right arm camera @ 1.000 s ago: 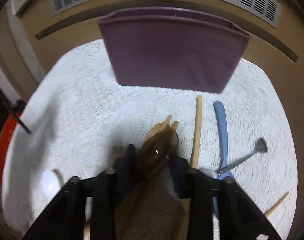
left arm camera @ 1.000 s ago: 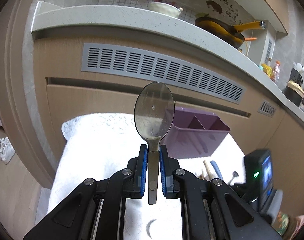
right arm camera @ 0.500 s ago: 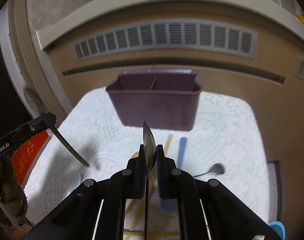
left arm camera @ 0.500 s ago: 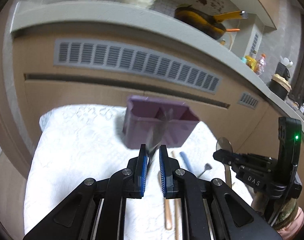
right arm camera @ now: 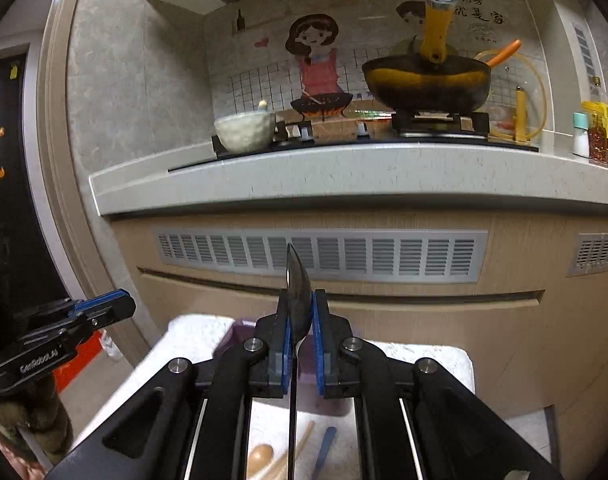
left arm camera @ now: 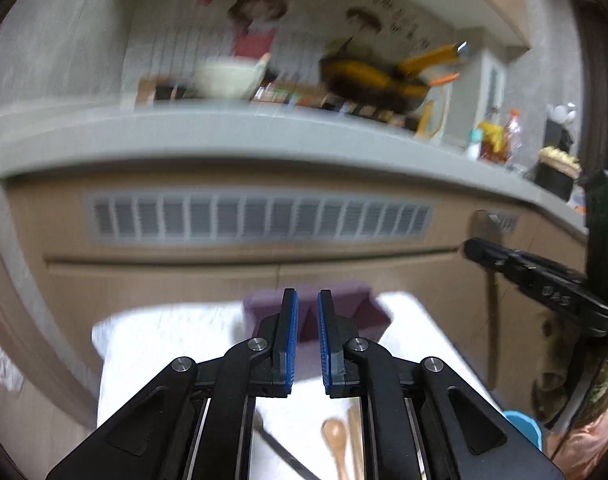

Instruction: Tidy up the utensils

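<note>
My left gripper (left arm camera: 307,300) is empty, its blue pads a little apart, raised above the purple utensil box (left arm camera: 356,312) on the white lace cloth (left arm camera: 152,340). My right gripper (right arm camera: 300,300) is shut on a metal spoon (right arm camera: 296,284), held edge-on with the bowl pointing up, above the same box (right arm camera: 236,336). In the left wrist view the right gripper (left arm camera: 480,250) shows at the right with the spoon (left arm camera: 489,300) hanging down. A wooden spoon (left arm camera: 332,436) and chopsticks (left arm camera: 356,436) lie on the cloth below.
A kitchen counter (right arm camera: 344,172) and cabinet with a grey vent (right arm camera: 320,256) stand right behind the cloth. A blue-handled utensil (right arm camera: 324,452) lies beside the wooden spoon (right arm camera: 260,456). A dark utensil handle (left arm camera: 280,452) lies on the cloth. A blue object (left arm camera: 524,428) sits at right.
My left gripper no longer holds its metal spoon and has lifted away from the box, pads now apart. My right gripper has picked up a spoon and raised it.
</note>
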The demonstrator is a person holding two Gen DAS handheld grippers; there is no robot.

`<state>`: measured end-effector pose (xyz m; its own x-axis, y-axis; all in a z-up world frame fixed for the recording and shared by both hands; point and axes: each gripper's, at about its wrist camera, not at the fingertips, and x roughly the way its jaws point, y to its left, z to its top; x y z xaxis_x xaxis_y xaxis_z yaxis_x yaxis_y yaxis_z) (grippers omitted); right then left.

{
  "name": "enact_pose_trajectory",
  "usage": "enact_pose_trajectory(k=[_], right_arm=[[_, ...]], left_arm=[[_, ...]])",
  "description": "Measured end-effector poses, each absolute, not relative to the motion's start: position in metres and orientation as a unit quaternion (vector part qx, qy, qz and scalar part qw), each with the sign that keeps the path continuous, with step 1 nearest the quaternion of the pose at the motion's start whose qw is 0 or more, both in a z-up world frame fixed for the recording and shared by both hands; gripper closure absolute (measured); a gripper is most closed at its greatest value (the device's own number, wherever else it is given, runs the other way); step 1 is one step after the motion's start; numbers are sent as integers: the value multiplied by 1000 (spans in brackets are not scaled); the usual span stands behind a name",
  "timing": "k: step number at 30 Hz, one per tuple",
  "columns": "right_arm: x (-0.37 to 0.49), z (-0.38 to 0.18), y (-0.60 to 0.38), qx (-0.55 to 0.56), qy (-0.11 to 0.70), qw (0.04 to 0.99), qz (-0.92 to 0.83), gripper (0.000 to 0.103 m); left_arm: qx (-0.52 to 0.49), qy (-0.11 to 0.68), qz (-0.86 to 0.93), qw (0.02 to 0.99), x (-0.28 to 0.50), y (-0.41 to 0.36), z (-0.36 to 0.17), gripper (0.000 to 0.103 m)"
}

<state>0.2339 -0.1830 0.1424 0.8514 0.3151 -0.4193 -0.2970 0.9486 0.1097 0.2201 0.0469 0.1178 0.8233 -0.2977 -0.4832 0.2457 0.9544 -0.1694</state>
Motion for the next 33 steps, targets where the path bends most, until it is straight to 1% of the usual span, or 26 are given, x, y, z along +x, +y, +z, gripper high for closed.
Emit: enact_pose_trajectory(k=[1, 2, 3, 4, 8, 10, 12, 13, 14, 15, 17, 20, 22, 27, 33], right_arm=[[236, 135, -184, 23, 233, 959, 160, 95], [237, 126, -184, 25, 247, 955, 161, 95], [239, 117, -184, 25, 260, 952, 161, 95], [240, 109, -185, 23, 270, 950, 158, 95], [247, 85, -184, 24, 295, 942, 160, 94], [249, 75, -180, 21, 300, 940, 161, 94], [247, 69, -176, 13, 299, 940, 163, 94], [246, 66, -174, 10, 300, 939, 167, 94], [244, 64, -174, 8, 300, 939, 170, 94], [243, 62, -174, 6, 301, 938, 172, 94], [241, 58, -175, 7, 304, 937, 174, 94], [239, 58, -183, 14, 307, 936, 170, 94], [236, 61, -189, 16, 306, 938, 163, 94], [229, 66, -193, 17, 305, 939, 157, 94], [218, 73, -193, 25, 310, 936, 167, 94]], left_arm=[[-55, 283, -134, 948, 226, 50, 106, 82], [-61, 313, -125, 939, 233, 54, 91, 60], [-71, 345, -114, 929, 241, 58, 75, 45], [-84, 372, -101, 919, 248, 62, 58, 28], [-142, 467, -61, 871, 272, 70, -8, 28], [-147, 486, -38, 861, 282, 66, -31, 28], [-136, 485, -19, 864, 286, 59, -44, 30], [-125, 483, -7, 867, 290, 55, -50, 36], [-116, 482, 0, 868, 292, 52, -54, 45], [-105, 482, 6, 870, 295, 48, -59, 51], [-89, 483, 14, 871, 301, 44, -68, 83], [-61, 472, 16, 879, 297, 43, -73, 94], [-46, 461, 10, 886, 289, 40, -66, 96], [-24, 413, -8, 910, 261, 33, -34, 97], [-47, 363, -58, 929, 229, 34, 6, 99]])
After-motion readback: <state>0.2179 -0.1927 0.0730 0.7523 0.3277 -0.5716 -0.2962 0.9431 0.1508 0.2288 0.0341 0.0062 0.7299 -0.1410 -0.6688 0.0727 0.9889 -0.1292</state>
